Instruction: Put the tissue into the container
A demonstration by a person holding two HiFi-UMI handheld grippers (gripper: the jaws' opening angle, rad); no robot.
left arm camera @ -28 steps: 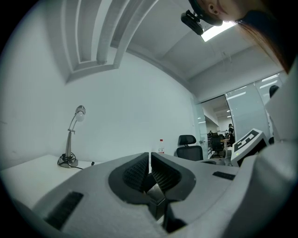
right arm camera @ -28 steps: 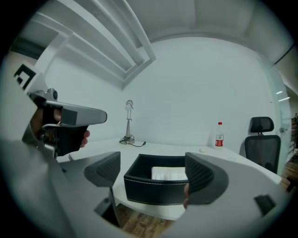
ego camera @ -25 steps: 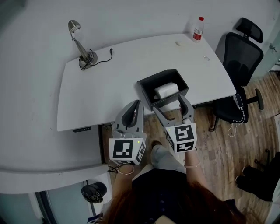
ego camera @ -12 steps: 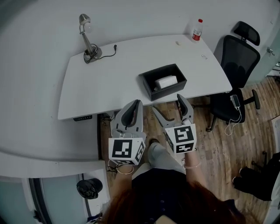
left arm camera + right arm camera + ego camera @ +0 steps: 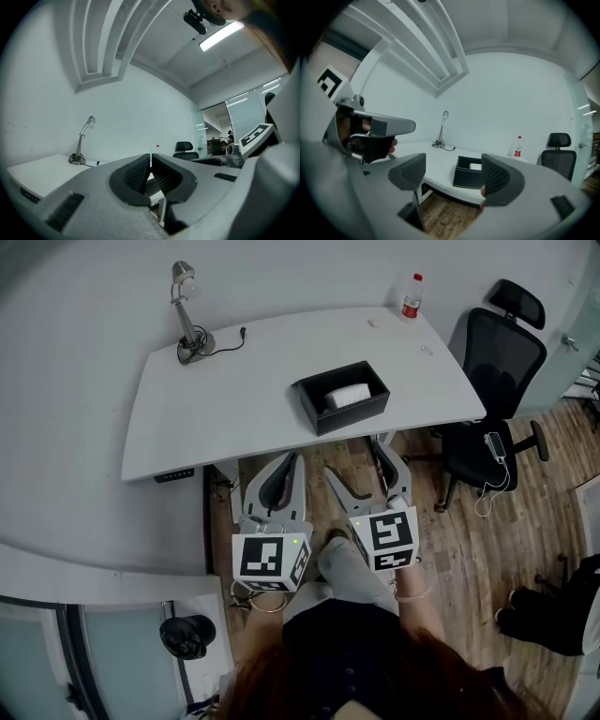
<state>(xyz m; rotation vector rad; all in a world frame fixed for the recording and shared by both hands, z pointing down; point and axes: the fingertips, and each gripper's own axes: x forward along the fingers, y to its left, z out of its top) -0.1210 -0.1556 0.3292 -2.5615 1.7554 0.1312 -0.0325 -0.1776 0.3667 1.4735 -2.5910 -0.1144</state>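
A black container [image 5: 317, 412] stands on the white table [image 5: 216, 409] near its front edge, with a white tissue [image 5: 348, 395] lying inside it. Both grippers hang over the wooden floor, short of the table and apart from the container. My left gripper [image 5: 285, 465] is shut, its pads together with nothing between them [image 5: 150, 168]. My right gripper [image 5: 359, 465] is open and its jaws are closing, with nothing between them. Beyond the right gripper's [image 5: 452, 177] spread jaws I see the container [image 5: 468, 177] and the tissue [image 5: 475, 166].
A desk lamp [image 5: 187, 310] with its cable stands at the table's far left. A red-capped bottle [image 5: 411, 298] sits at the far right corner. A black office chair [image 5: 492, 362] stands to the right of the table. Wooden floor [image 5: 469, 540] lies below the grippers.
Both grippers have drawn back from the table toward me. The right gripper's jaws, earlier at the container's front wall, are now over the floor. The tissue stays in the container.
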